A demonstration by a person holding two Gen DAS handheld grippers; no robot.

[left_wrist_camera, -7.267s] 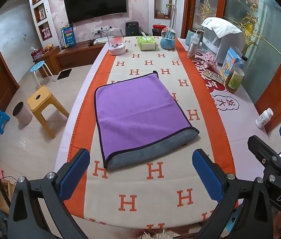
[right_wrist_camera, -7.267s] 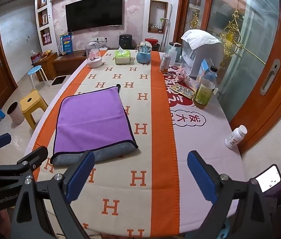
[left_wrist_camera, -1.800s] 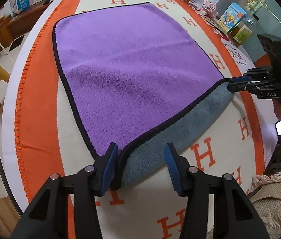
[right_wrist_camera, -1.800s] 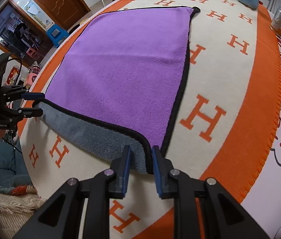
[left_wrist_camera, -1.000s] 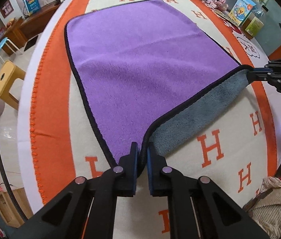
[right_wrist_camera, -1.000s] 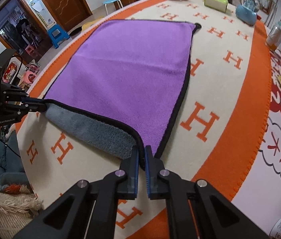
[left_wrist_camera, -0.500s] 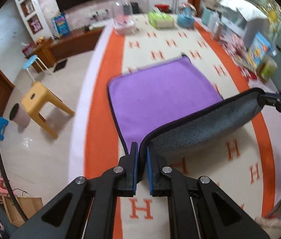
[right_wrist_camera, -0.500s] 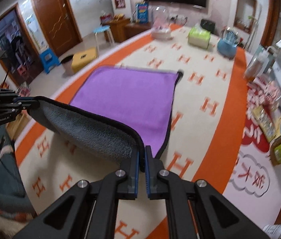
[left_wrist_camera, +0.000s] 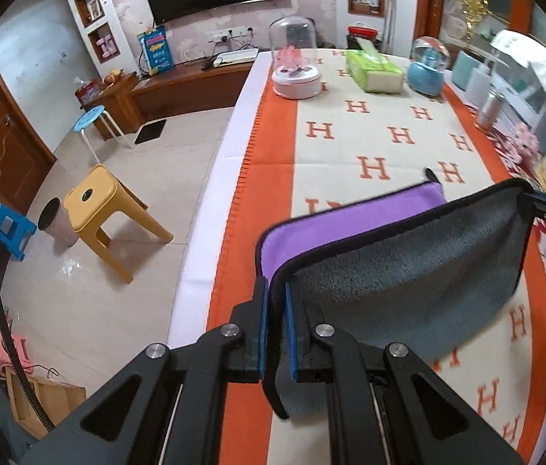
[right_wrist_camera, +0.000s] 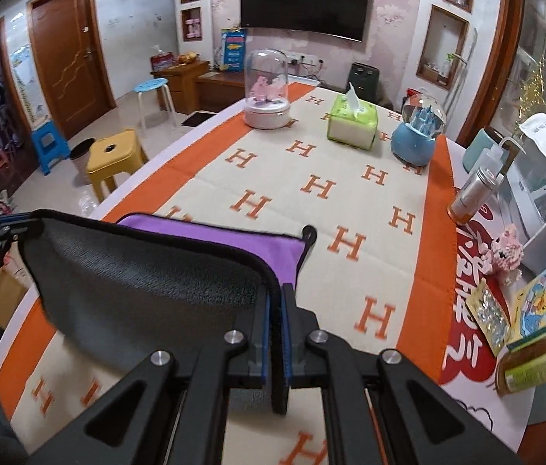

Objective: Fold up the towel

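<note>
Ahead of me on the counter [right_wrist_camera: 203, 178] sit a glass-domed ornament [right_wrist_camera: 267, 93], a green tissue box [right_wrist_camera: 352, 124] and a blue snow globe [right_wrist_camera: 418, 135] — a yellow stool [left_wrist_camera: 98, 209] stands on the floor beside it.

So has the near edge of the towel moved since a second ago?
Yes. The towel edge lay flat on the tablecloth; now both claws hold it lifted, grey underside showing, carried toward the tissue box end.

We see the left gripper [left_wrist_camera: 277, 323] and right gripper [right_wrist_camera: 277, 335] built alike: black triangulated arms, silver pivot screws, blue finger pads [left_wrist_camera: 260, 325]; a black cable runs along the left frame edge.
</note>
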